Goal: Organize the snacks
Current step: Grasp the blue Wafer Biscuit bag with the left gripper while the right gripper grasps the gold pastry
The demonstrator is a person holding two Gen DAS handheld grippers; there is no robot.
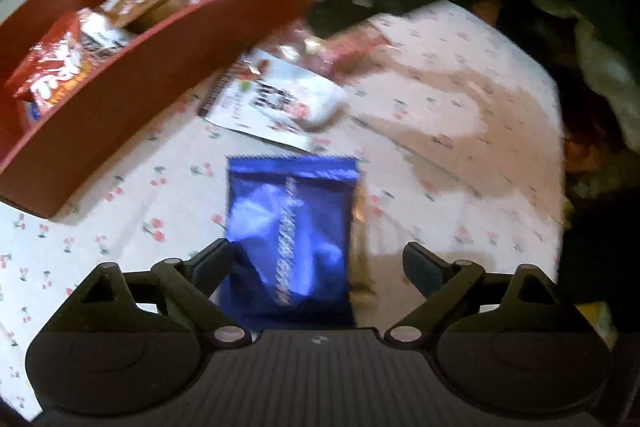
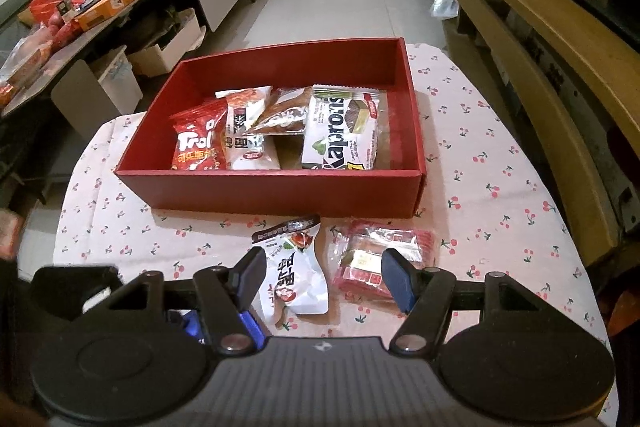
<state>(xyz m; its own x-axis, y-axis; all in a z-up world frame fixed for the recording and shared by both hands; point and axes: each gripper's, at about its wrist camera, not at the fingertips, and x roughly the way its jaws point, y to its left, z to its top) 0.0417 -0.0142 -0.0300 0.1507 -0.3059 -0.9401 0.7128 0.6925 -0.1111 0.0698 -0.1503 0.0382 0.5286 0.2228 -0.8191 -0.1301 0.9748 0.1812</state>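
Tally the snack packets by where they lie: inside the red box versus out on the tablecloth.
In the red box: 4 (Trol bag, white packet, brown packet, Kaprons pack)
On the tablecloth: 3 (white pouch, red pack, blue packet)
Total: 7

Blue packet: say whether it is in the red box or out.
Out. The blue packet lies on the tablecloth between the open left gripper's fingers, beside the red box.

Four snacks in box (image 2: pixel 272 191) — two packets (image 2: pixel 294 269) before it.
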